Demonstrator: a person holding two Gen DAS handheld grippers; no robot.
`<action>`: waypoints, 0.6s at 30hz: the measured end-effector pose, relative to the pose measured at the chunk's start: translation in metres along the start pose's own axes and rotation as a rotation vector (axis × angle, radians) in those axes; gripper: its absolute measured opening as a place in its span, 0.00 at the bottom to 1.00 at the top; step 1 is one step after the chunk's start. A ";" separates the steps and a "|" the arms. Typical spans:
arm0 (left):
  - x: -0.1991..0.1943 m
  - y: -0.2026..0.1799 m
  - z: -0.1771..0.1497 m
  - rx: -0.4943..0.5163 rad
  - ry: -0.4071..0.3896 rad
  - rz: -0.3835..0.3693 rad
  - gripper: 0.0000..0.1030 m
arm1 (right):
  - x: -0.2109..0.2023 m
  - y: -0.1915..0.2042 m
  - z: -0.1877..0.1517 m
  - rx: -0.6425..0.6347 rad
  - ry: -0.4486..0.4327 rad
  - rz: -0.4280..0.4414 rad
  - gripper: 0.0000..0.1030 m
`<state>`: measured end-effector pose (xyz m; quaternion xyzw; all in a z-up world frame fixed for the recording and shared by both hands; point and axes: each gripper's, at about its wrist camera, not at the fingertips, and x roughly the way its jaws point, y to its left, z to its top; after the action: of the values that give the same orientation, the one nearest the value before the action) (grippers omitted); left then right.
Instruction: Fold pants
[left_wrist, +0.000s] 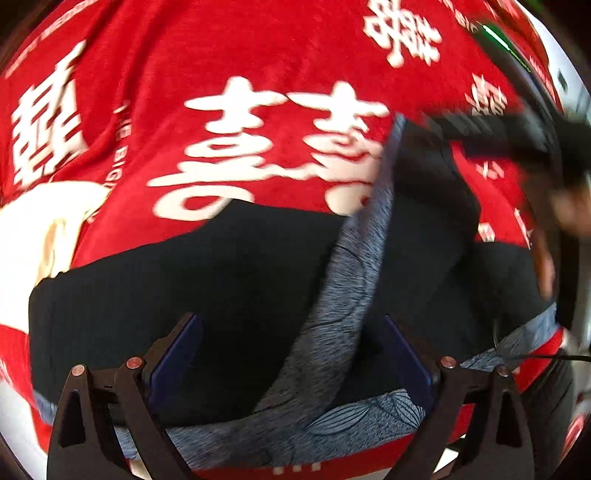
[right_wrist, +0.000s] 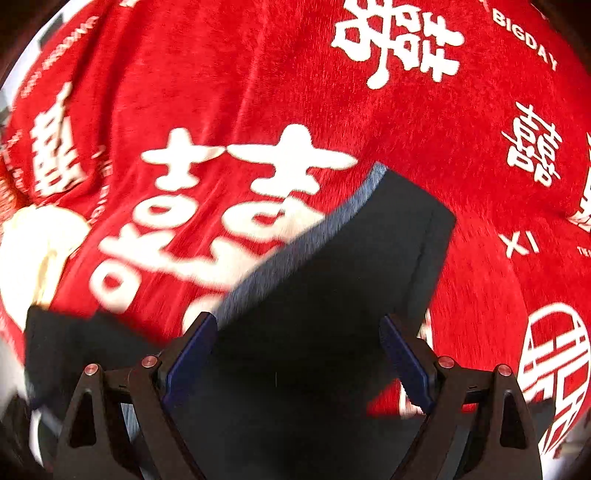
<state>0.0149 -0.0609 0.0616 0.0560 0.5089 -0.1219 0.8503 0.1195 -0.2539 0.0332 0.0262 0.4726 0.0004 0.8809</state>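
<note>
Lying half-folded on the red blanket (right_wrist: 461, 155), black pants (left_wrist: 184, 288) are looking limp and light; grey-trimmed edge (left_wrist: 343, 280) at 12 o'clock suits gripping. Left gripper (left_wrist: 291, 354) and right gripper (right_wrist: 295, 354) are hovering, fingers apart, empty.

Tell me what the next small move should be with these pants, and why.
Probably lower the right gripper and close it on the pants. Its jaws stand open above the dark leg, which lies at a slant across the red blanket with its grey trim showing. The left gripper is also open, holding nothing, so neither has a grip yet to start a fold.
</note>
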 end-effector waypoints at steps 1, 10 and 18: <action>0.007 -0.004 0.000 0.008 0.020 -0.003 0.95 | 0.012 0.006 0.008 0.005 0.030 -0.020 0.88; 0.020 -0.002 -0.009 -0.042 0.070 -0.029 0.95 | 0.056 -0.002 -0.009 0.058 0.171 -0.016 0.11; -0.014 -0.004 -0.011 -0.015 0.000 -0.085 0.95 | -0.057 -0.051 -0.084 0.200 -0.080 0.015 0.10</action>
<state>-0.0016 -0.0603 0.0688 0.0280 0.5116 -0.1541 0.8448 0.0162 -0.3021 0.0320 0.1177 0.4347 -0.0413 0.8919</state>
